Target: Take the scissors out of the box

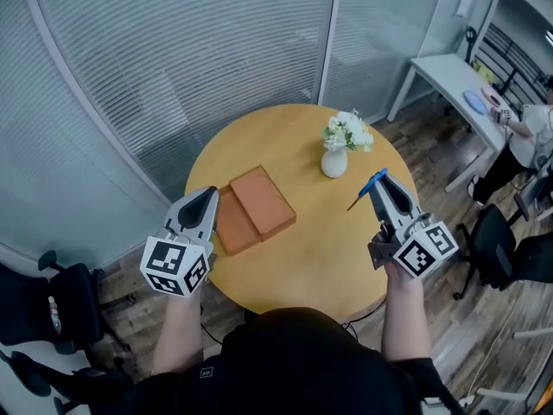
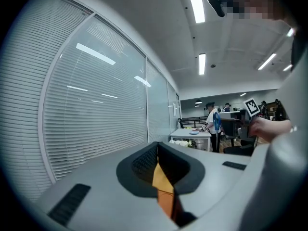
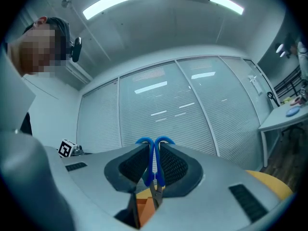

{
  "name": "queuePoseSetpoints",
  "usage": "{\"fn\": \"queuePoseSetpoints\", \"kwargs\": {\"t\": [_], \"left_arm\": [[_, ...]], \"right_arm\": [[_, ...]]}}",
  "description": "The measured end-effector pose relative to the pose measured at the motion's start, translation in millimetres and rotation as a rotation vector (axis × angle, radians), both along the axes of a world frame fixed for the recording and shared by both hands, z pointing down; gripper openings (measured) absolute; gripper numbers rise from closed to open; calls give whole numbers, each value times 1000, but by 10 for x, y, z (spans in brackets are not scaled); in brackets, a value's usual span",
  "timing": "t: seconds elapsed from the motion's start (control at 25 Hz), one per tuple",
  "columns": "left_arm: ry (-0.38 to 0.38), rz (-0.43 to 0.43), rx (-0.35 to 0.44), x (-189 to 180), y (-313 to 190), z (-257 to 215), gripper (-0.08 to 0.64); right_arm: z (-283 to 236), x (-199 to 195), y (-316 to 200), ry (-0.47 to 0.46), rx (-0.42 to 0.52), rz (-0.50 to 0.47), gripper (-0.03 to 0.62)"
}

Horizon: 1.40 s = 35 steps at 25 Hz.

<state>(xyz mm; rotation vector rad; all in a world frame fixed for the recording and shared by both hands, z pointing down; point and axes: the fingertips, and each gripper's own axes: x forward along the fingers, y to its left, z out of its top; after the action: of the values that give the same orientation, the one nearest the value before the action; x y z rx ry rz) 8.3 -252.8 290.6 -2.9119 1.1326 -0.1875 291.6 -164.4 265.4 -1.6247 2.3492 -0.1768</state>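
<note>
Scissors (image 3: 155, 166) clamped in right claw (image 3: 154, 148), apparently clear of the box (image 1: 256, 207).

a round light-wood table (image 1: 311, 249) is standing on a dark wood-plank floor (image 1: 429, 158). a terracotta-orange rectangular box (image 1: 262, 201) is lying on its left half, two flat parts side by side and touching. a small white vase (image 1: 333, 162) of white flowers (image 1: 347, 132) is standing upright toward the far right, well apart from the box.
</note>
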Motion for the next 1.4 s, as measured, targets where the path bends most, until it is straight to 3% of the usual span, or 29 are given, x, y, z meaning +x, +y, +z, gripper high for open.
{"fn": "queuePoseSetpoints", "kwargs": {"t": [0.28,0.52,0.76,1.4], "left_arm": [[24,-16,-29,-75,-46,110,14],[57,2,-38,-93,-192,3,14],[63,-22,-20,-113,-212,-91,14],[31,-17,-51,-36,-55,132,14]], "right_arm": [[-66,112,162,66,35,41,83],[-78,97,75,207,24,40,83],[-217,77,67,101,71,53,83],[-93,29,134,92,45,46,83]]}}
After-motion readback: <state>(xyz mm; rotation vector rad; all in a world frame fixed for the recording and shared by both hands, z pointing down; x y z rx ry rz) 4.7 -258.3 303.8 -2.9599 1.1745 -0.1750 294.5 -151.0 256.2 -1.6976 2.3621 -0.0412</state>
